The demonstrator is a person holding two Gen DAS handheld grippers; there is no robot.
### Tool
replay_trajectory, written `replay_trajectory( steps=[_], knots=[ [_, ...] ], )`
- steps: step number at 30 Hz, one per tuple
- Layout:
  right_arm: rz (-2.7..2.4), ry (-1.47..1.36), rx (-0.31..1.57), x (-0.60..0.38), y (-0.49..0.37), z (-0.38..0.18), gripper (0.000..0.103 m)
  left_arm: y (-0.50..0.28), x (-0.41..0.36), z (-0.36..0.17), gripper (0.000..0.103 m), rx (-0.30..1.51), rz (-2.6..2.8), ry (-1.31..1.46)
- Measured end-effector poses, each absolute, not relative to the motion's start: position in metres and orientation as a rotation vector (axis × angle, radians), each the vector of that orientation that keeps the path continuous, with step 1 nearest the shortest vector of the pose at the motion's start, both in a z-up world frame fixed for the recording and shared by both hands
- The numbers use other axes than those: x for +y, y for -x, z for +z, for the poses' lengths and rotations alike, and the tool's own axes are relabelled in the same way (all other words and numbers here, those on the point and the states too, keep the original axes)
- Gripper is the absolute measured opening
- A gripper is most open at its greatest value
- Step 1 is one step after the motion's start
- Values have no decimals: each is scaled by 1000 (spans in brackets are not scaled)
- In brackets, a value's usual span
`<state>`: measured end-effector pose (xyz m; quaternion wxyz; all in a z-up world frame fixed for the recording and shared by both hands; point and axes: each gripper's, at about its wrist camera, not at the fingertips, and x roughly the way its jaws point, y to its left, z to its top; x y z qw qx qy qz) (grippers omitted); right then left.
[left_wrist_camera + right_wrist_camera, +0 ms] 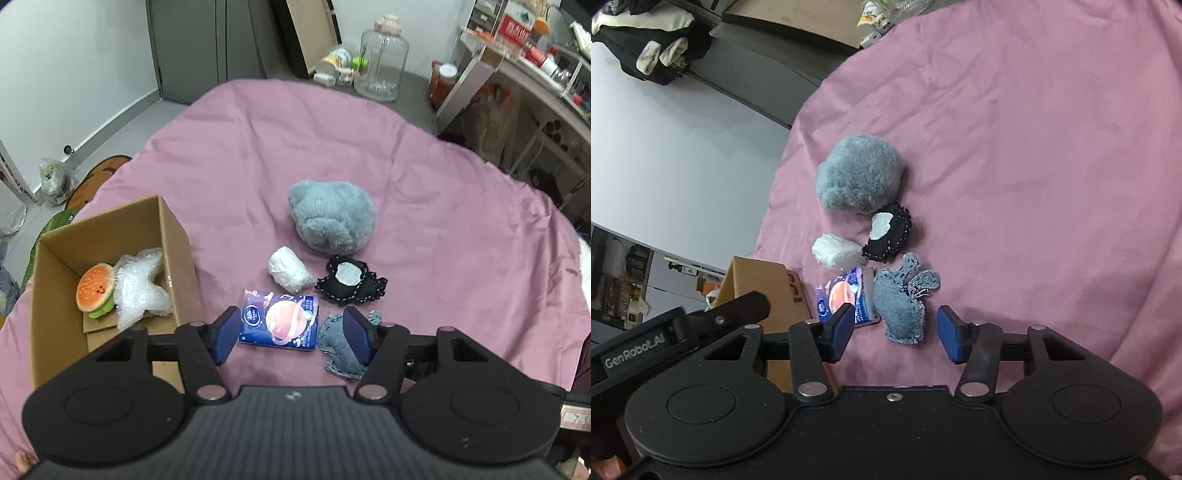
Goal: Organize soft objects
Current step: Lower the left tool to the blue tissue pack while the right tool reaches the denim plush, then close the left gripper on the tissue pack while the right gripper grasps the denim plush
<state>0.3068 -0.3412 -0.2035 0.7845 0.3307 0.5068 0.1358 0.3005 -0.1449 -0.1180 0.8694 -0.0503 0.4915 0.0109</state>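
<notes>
— Going left to right, what do we see?
— A cardboard box holding a burger toy, then our left gripper, fingers wide apart and empty, straddling a tissue pack lying flat with its long axis across.
— And the right?
— Our right gripper, fingers wide apart, empty, around the denim toy, its ears pointing away.

Readable text: basically just one brand name

"GenRobot.AI" is printed in pale letters on the black gripper body at the left edge of the right wrist view. The blue tissue pack has a round logo and small print, too tiny to make out, and the cardboard box has a dark printed mark on its side I can't read.
</notes>
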Motion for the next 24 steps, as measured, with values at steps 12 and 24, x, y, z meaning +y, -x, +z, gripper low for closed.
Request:
replay_trajectory(
  steps=[12,24],
  knots=[
    [338,-704,1158,-329,-321,-226,43,-337,-145,-162,55,1145,53,104],
    [330,-779,1102,-344,-321,-230,11,-355,-153,-183,55,1177,69,59]
  ],
)
